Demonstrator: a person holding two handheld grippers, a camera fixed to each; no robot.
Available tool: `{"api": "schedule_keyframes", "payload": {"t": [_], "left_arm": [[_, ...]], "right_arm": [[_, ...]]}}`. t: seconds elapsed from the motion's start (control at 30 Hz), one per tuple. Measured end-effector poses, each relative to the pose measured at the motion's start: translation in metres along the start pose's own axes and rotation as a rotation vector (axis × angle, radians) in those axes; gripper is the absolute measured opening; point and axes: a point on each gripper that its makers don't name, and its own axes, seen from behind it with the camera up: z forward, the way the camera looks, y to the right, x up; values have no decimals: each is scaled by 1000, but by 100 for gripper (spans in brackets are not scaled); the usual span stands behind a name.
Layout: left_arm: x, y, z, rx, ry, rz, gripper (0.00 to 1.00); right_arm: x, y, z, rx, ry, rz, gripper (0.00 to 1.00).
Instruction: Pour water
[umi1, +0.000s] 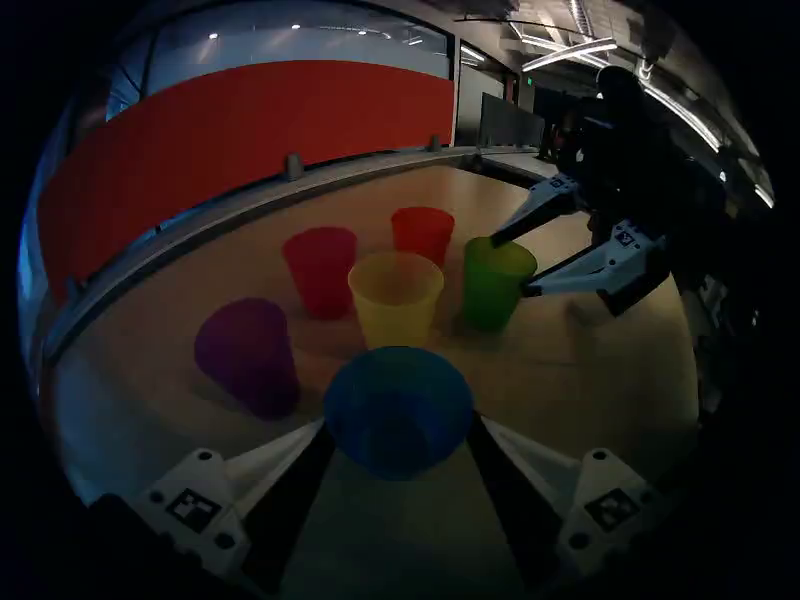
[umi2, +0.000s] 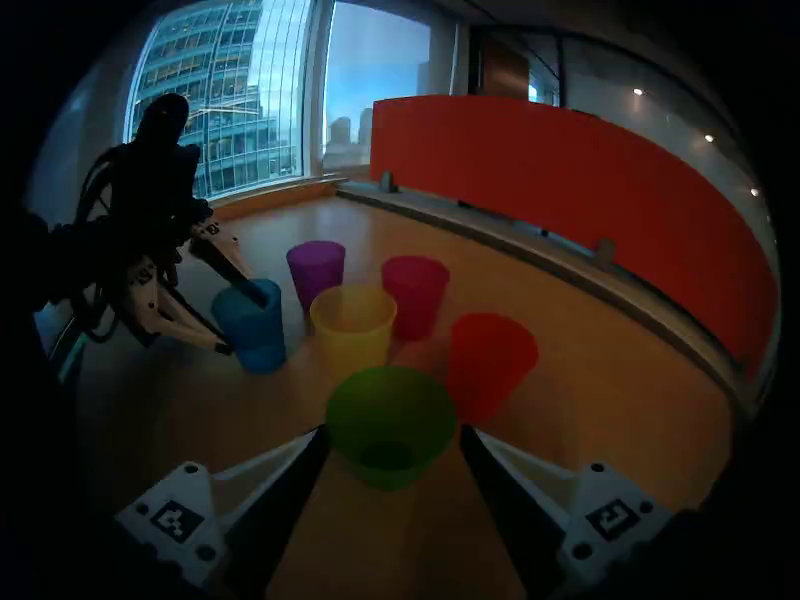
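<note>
Probably light, thin, squashable: left tool (umi1: 398, 425) straddles the blue plastic cup (umi1: 400, 395), right tool (umi2: 392, 432) the green plastic cup (umi2: 390, 405) — pressing or not, unclear; hold mid-wall gently.

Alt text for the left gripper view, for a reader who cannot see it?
A blue plastic cup sits between the fingers of the left tool, on a wooden table. Beyond it stand a purple plastic cup, pink plastic cup, yellow plastic cup and red plastic cup; the right tool brackets a green plastic cup.
</note>
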Motion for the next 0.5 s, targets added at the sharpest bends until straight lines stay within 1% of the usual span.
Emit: {"api": "schedule_keyframes", "payload": {"t": [0.2,0.5], "left_arm": [[5,-1,3,-6,16,-8,91],[5,-4,6,3,12,-18,91]], "right_arm": [[1,-1,4,4,-2,-1,100],[3,-1,8,8,-1,-6,100]]}}
